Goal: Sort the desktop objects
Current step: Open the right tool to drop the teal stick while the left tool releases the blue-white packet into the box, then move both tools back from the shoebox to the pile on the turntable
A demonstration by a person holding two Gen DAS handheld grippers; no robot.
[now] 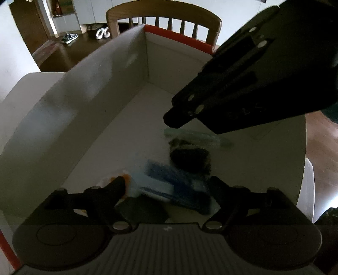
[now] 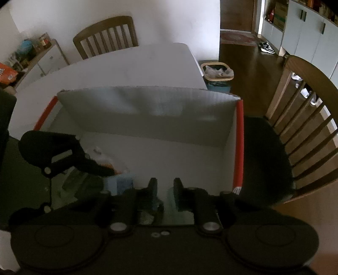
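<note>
A white cardboard box [image 1: 109, 88] with red rims stands on a white table, and both grippers point down into it. My left gripper [image 1: 169, 184] is open wide over a blue and white pack [image 1: 169, 179] on the box floor; its pads do not touch the pack. Near it lie a black lump [image 1: 190, 158], a pale green stick [image 1: 198, 137], an orange and white wrapper [image 1: 123, 176] and a dark flat piece [image 1: 141, 209]. My right gripper [image 2: 165, 186] is open by a narrow gap with nothing between its fingers. It hangs just above the green stick.
The box's far wall [image 2: 147, 110] rises high ahead of the right gripper. A wooden chair [image 1: 164, 19] stands behind the box and another chair [image 2: 306, 118] to its right. A lined waste bin [image 2: 217, 74] sits on the dark wooden floor beyond the table.
</note>
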